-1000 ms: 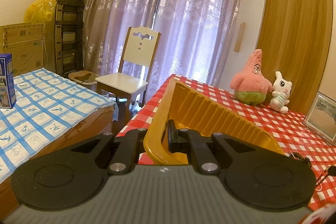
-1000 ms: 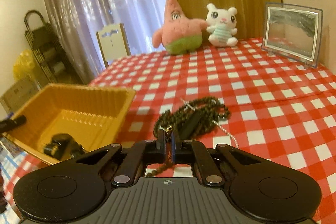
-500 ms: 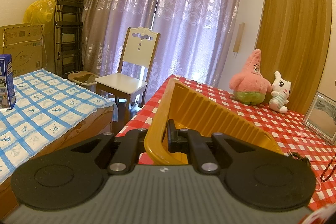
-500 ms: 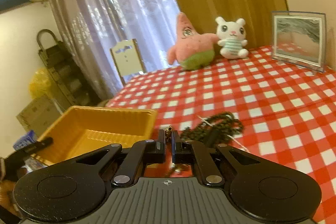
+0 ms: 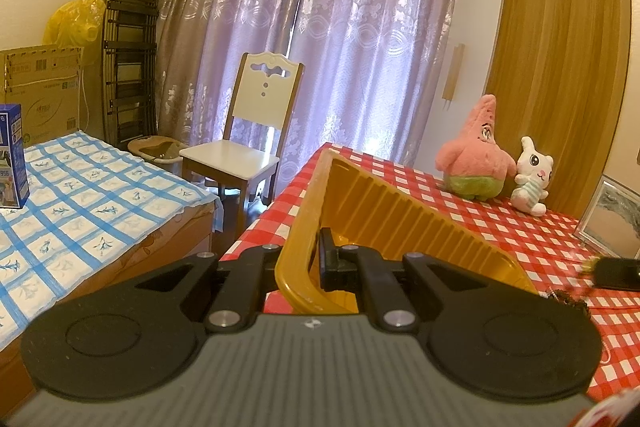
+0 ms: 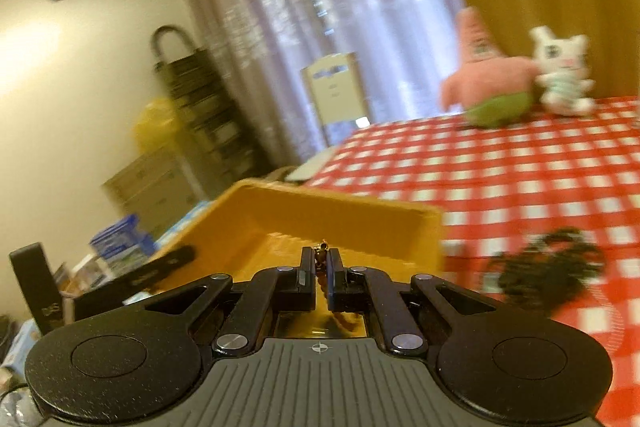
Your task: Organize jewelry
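A yellow ribbed tray (image 5: 384, 211) stands on the red-checked table, and my left gripper (image 5: 310, 259) is shut on its near wall, one finger inside and one outside. In the right wrist view the same tray (image 6: 304, 223) lies just ahead, under my right gripper (image 6: 320, 263), which is shut on a thin brown bead strand (image 6: 320, 257) with a small gold clasp on top; the strand hangs down between the fingers. A dark pile of beaded necklaces (image 6: 548, 267) lies on the cloth to the right, blurred. The right gripper's black tip (image 5: 616, 273) shows at the left view's right edge.
Pink starfish plush (image 5: 476, 155) and white bunny plush (image 5: 532, 175) sit at the table's far side, a framed picture (image 5: 612, 219) to the right. Left of the table are a white chair (image 5: 248, 139), a bed with a blue-checked cover (image 5: 80, 195) and boxes (image 6: 120, 255).
My right gripper has lifted the bead strand off the necklace pile and swung left over the yellow tray; its view is now blurred. The left gripper and tray have stayed still.
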Demonstrator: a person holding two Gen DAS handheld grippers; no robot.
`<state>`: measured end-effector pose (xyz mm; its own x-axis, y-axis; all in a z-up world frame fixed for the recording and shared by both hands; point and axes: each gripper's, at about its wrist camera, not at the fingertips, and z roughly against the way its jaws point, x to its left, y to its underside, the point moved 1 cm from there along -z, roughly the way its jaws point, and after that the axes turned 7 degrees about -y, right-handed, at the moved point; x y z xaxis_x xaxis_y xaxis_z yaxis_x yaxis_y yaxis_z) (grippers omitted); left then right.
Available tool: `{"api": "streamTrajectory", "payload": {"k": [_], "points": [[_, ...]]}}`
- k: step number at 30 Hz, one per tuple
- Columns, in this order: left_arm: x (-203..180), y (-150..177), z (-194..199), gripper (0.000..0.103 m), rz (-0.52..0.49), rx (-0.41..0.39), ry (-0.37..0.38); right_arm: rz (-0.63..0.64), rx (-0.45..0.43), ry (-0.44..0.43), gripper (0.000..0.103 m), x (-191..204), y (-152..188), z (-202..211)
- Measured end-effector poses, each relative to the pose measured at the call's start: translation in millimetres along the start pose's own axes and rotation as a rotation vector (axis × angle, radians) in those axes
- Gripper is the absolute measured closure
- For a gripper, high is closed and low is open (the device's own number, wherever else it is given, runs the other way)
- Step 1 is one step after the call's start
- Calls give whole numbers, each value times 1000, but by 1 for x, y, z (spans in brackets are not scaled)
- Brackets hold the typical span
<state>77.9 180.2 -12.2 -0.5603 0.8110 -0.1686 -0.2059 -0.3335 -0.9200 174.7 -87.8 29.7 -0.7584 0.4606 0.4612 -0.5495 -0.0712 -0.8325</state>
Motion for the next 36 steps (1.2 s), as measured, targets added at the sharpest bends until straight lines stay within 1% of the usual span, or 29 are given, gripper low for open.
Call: {"api": "streamTrajectory", "payload": {"k": [4, 6, 9, 12, 14, 16, 17, 20, 24, 27, 31, 33, 35, 36], "points": [[0, 0, 0, 96, 2, 0, 2, 4, 48, -102, 98, 16, 1, -38], [0, 1, 0, 96, 4, 0, 3, 2, 90, -125, 98, 21, 5, -56], [0, 1, 0, 96, 4, -2, 4, 10, 131, -141, 98, 25, 13, -75], [0, 1, 0, 96, 9, 1, 4, 7, 150, -133, 97, 25, 18, -82], [-1, 2, 0, 96, 10, 2, 5, -7, 133, -119, 92, 21, 18, -78], [-1, 2, 0, 96, 10, 3, 4, -29, 114, -107, 72, 16, 16, -71], [-1, 2, 0, 96, 12, 3, 3, -38, 98, -94, 69, 12, 15, -65], [0, 3, 0, 96, 14, 4, 3, -60, 56, -45, 68, -1, 13, -40], [1, 2, 0, 96, 13, 4, 2, -105, 2, 78, 68, -29, 19, 2], [1, 2, 0, 96, 12, 5, 1, -147, -15, 172, 68, -52, 27, 32], [3, 4, 1, 96, 11, 7, -4, -164, -6, 281, 68, -77, 38, 59], [3, 5, 1, 96, 10, 7, -6, -153, 21, 338, 68, -85, 45, 64], [4, 5, 2, 96, 9, 8, -6, -134, 39, 368, 68, -87, 52, 66], [4, 5, 2, 96, 9, 8, -7, -126, 53, 365, 68, -89, 54, 63]]}}
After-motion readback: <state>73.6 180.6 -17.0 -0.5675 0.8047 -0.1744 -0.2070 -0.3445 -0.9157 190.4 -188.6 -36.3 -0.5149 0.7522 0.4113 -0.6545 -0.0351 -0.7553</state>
